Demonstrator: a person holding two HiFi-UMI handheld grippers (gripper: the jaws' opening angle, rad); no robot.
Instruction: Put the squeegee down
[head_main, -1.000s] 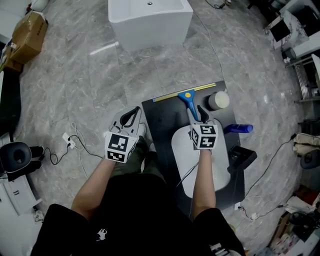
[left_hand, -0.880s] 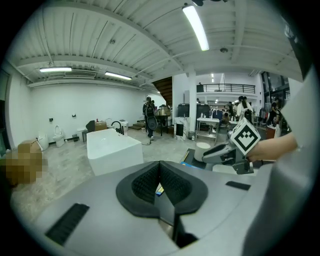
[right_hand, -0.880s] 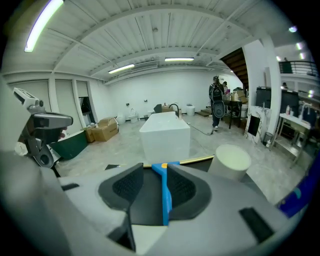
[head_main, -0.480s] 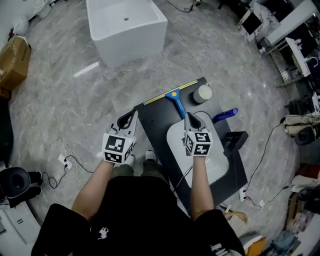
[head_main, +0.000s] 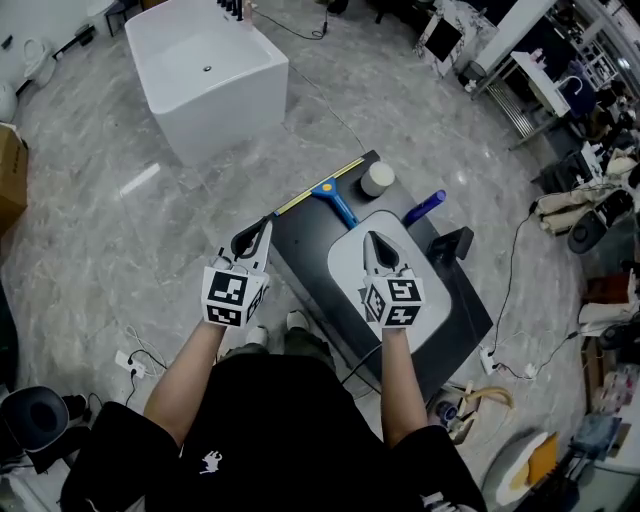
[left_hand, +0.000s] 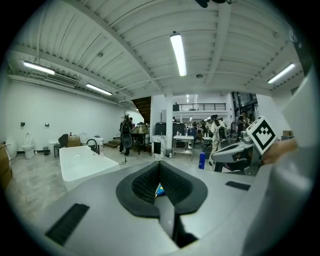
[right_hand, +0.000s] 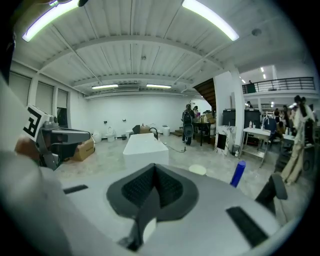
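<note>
Fingers (right_hand: 171, 191), right gripper (right_hand: 154, 169), together — squeegee (head_main: 336, 206) in head view

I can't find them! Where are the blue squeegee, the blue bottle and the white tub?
Blue-handled squeegee (head_main: 338, 206): head view, its handle.
Blue cylindrical bottle (head_main: 424, 207): head view, its middle.
White rectangular bathtub (head_main: 235, 115): head view, its side wall.
</note>
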